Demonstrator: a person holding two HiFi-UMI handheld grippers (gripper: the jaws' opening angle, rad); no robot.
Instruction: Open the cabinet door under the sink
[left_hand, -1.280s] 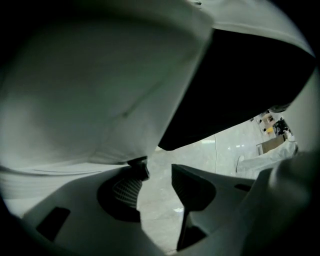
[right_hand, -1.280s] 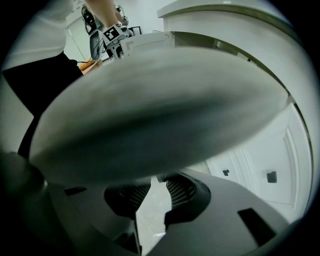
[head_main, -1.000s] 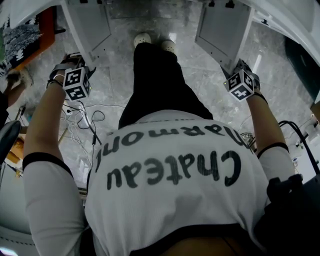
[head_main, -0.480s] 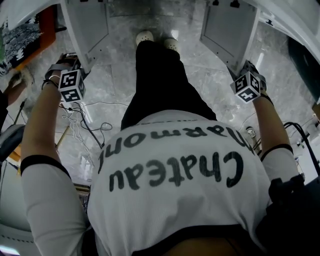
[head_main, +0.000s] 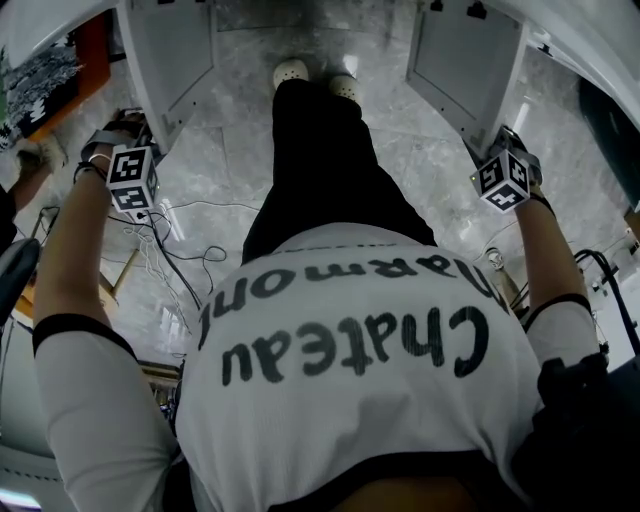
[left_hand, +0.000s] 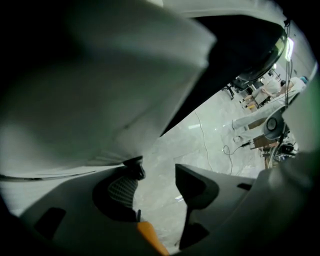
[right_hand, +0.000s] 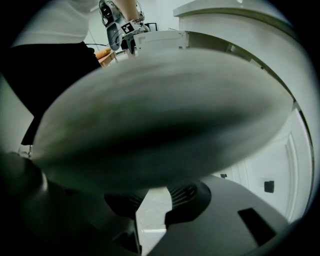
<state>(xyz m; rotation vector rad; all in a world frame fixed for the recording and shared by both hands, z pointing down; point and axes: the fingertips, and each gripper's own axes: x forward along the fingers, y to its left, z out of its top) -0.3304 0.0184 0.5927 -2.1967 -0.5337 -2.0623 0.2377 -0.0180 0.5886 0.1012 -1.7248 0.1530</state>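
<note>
Loose white and black cables (head_main: 165, 245) sprawl across the grey marble floor (head_main: 430, 165) beside a person in black trousers (head_main: 320, 160), white shoes (head_main: 290, 73) and a lettered white T-shirt (head_main: 350, 400).

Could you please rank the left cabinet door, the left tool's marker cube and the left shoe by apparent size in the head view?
Largest: left cabinet door.
Then: marker cube.
Smallest: left shoe, farther from the camera.
</note>
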